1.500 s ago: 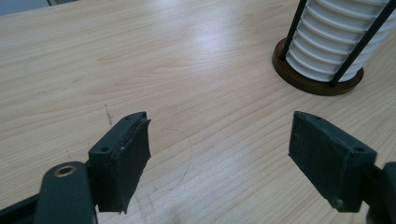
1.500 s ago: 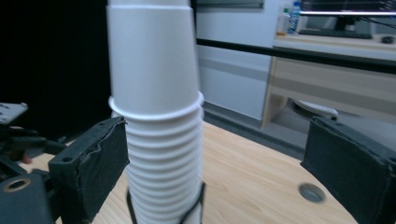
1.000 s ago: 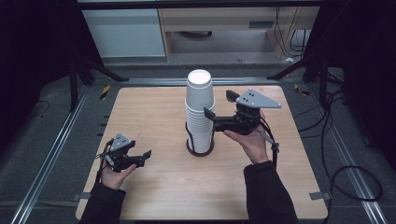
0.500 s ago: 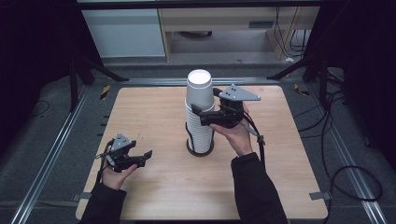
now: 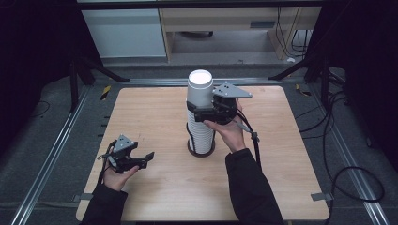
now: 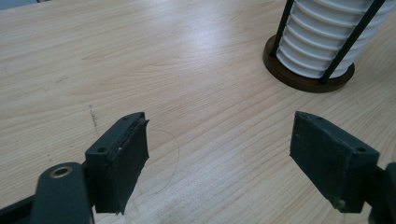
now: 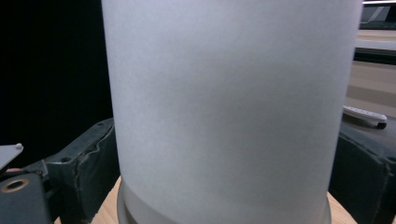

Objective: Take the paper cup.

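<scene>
Jaws of my right gripper point(image 5: 199, 114) sit on either side of the top cup point(image 7: 224, 107) of the white cup stack point(image 5: 200, 117), though I cannot tell whether they press it. That stack stands upright in its dark wire holder point(image 6: 308, 74) near the middle of the wooden table point(image 5: 155, 108). My left gripper point(image 5: 141, 161) rests low on the table, well apart from the stack toward my near left, jaws spread wide on nothing.

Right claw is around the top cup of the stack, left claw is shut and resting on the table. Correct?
Not quite: the left claw is open, its jaws standing wide apart over the table in the left gripper view. The right claw is around the top cup, as you say.
</scene>
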A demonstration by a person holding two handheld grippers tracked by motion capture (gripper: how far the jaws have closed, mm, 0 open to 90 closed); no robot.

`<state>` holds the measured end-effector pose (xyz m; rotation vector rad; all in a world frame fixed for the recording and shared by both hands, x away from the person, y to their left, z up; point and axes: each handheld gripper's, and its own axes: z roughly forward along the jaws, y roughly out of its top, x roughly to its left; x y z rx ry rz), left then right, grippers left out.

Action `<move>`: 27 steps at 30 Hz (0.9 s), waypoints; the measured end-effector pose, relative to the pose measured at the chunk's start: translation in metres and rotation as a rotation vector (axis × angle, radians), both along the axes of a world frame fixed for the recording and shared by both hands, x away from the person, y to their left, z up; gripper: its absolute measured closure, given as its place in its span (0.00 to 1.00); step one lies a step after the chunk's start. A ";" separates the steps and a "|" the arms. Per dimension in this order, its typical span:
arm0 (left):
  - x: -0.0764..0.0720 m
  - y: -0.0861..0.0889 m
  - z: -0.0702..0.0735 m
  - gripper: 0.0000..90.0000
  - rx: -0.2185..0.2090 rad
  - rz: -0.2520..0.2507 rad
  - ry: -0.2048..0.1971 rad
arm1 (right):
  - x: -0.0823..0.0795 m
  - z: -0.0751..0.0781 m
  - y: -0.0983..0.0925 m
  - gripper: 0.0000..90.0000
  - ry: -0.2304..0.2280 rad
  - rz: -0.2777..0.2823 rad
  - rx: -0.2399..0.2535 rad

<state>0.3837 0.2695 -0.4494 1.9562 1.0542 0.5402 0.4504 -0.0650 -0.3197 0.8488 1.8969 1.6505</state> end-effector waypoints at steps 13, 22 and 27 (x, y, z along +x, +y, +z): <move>0.000 -0.001 -0.001 0.21 0.004 -0.003 0.005 | 0.003 -0.003 0.005 0.11 -0.018 -0.024 0.011; 0.001 0.000 -0.001 0.21 0.002 0.002 0.007 | 0.000 0.000 0.004 0.13 -0.020 -0.029 -0.007; 0.001 0.001 -0.001 0.21 0.000 0.002 0.006 | -0.002 0.005 0.001 0.13 -0.038 -0.020 0.030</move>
